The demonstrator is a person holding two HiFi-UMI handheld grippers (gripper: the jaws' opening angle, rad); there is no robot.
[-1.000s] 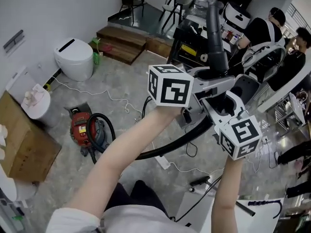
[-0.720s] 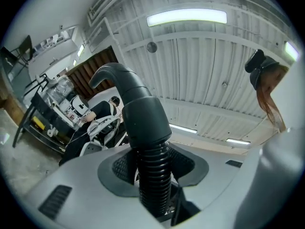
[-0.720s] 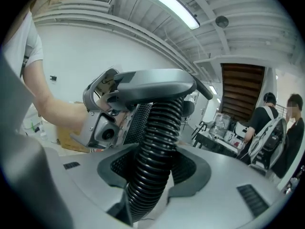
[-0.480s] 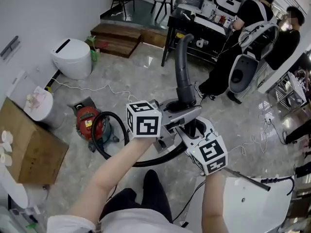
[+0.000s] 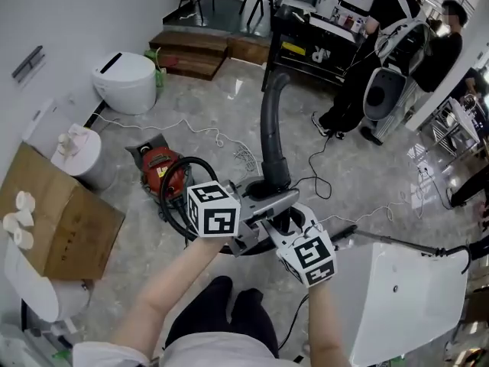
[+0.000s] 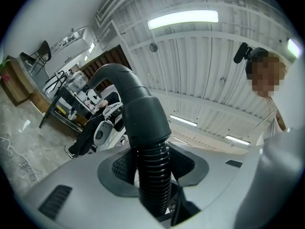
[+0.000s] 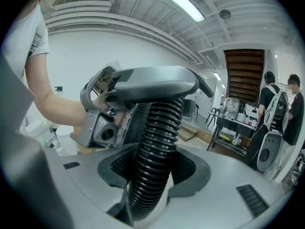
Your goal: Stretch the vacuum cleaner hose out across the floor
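In the head view a cardboard box [image 5: 65,220] sits on the floor at nine o'clock, with a white toilet [image 5: 126,82] against the wall at ten o'clock, and a red vacuum cleaner [image 5: 160,170] stands on the grey floor [image 5: 229,113] between them and the person's hands. The black hose [image 5: 272,140] loops out from the vacuum cleaner, runs low past the person's legs and comes up through both claws, its smooth curved end rising toward twelve o'clock above them. The left claw [image 5: 261,202], just right of the vacuum cleaner, is clenched on the ribbed stretch of hose right under the smooth dark cuff, and the left gripper view shows the ribs pinched between its jaws. The right claw [image 5: 284,222] sits just beside it at five o'clock, grasping the ribbed hose a little lower along its run, with the ribs filling its jaws in the right gripper view. A white casing [image 5: 397,297] stands at four o'clock, and two people [image 5: 397,21] stand by a dark tabletop [image 5: 313,33] at one o'clock
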